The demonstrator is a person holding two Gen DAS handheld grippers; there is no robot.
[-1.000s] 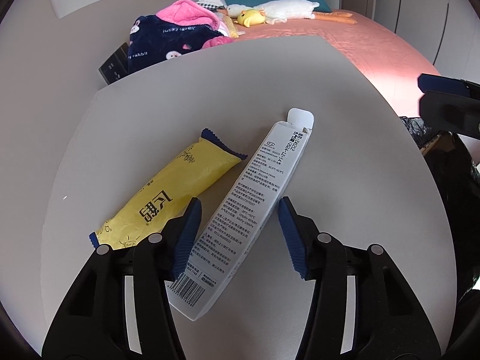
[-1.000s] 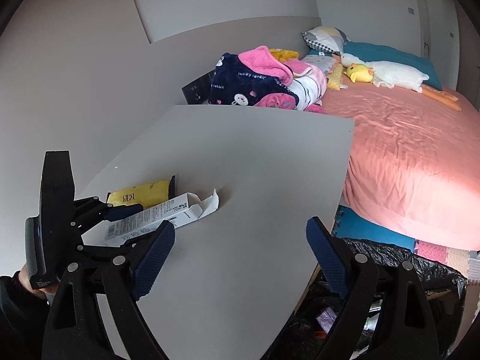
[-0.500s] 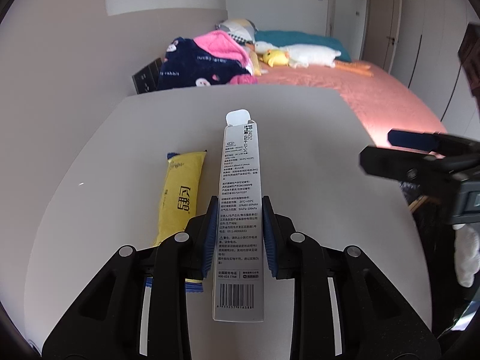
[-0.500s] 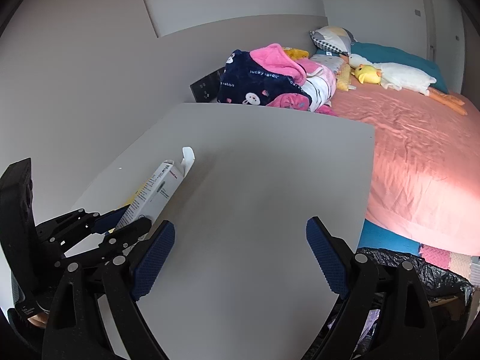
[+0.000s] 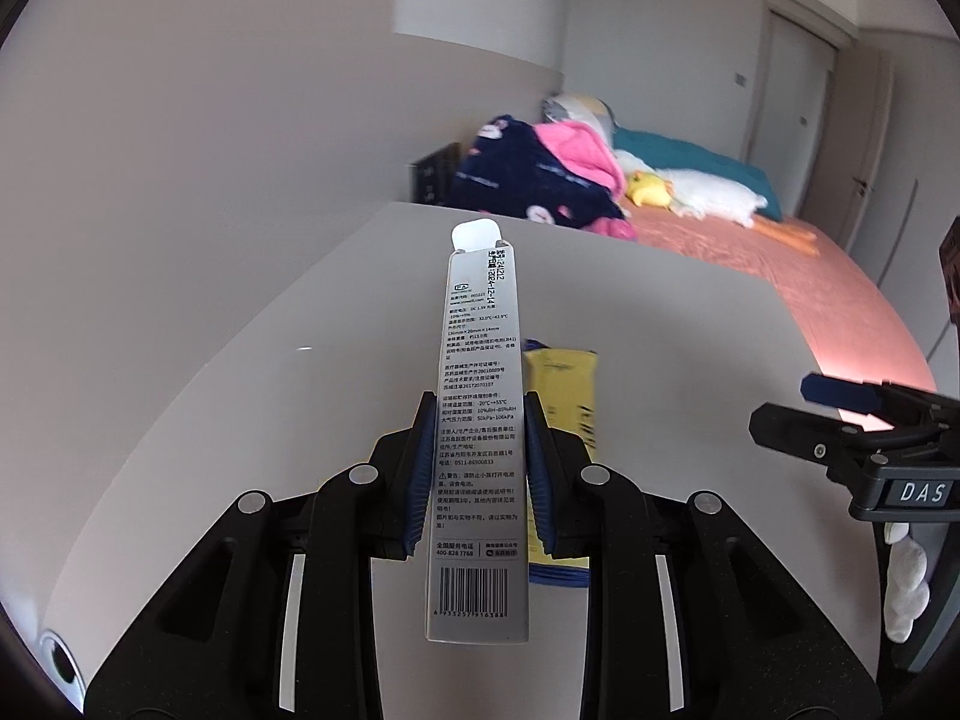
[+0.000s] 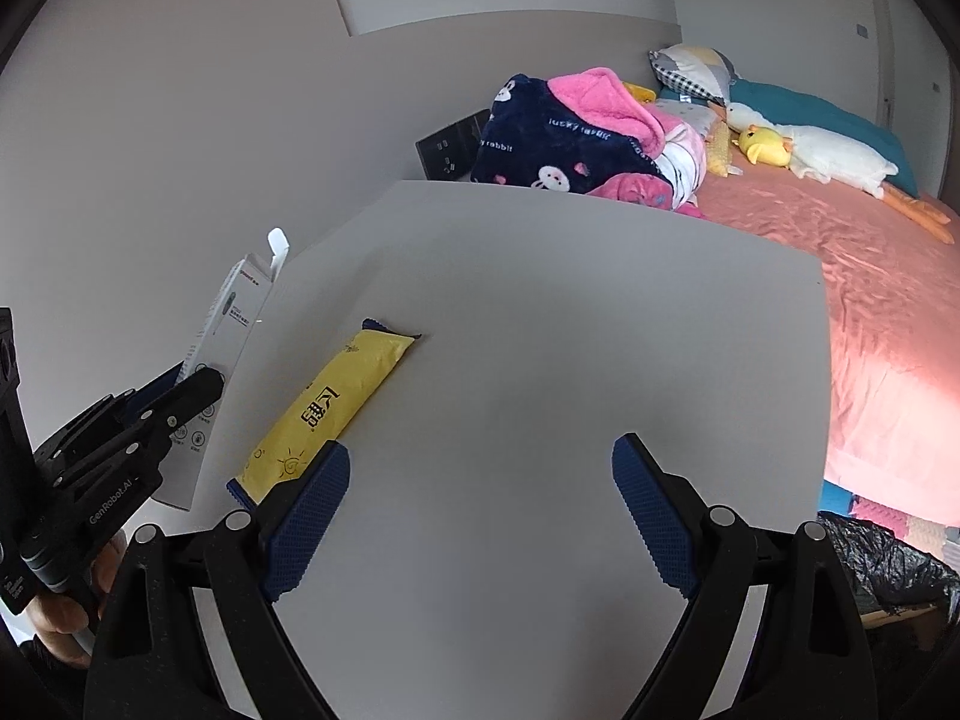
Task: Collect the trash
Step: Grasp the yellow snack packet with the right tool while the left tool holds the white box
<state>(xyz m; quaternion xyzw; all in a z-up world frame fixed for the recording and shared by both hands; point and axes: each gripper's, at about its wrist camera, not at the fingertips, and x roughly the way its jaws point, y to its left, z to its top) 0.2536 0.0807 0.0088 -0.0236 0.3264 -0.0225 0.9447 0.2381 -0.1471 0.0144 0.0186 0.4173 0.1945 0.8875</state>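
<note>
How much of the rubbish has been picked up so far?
Nothing is visibly binned yet. The left claw grips the long white box, lifted off the table. The yellow wrapper still lies there, by the open right claw. The black bag waits beside the table.

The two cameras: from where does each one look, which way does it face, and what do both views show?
Left wrist: sits on the left tool, looks along the white box it grips, over the grey table toward the bed; its own black fingers show.
Right wrist: sits on the open right tool, looks down across the table toward the bed; its fingers and the person's hand show.
Shared: the box, yellow packet, table, bed, and each other's tool.
</note>
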